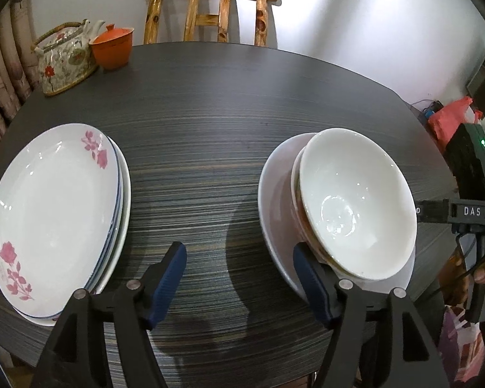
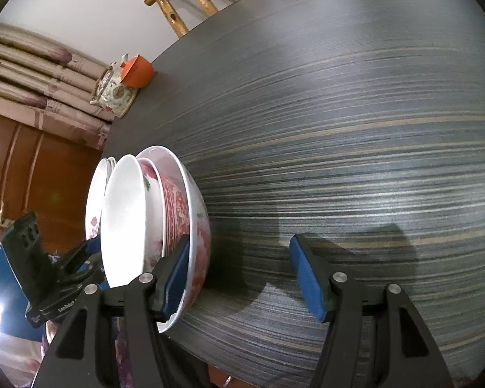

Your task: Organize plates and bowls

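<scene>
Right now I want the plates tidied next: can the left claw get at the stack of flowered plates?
Probably yes. The left claw is open and empty, and the plate stack lies just beside its left finger, with only bare table between them.

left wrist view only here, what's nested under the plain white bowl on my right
Observer: The right wrist view shows a bowl with a dense red pattern outside nested under the plain white bowl.
Operator: and the wide dish at the bottom, plate or bowl
Observer: It's a deep wide bowl with pink flowers on its outer wall.
Operator: right claw holding anything
Observer: No. The right claw is open over the bare dark striped table, with one finger beside that wide bowl's rim.
</scene>
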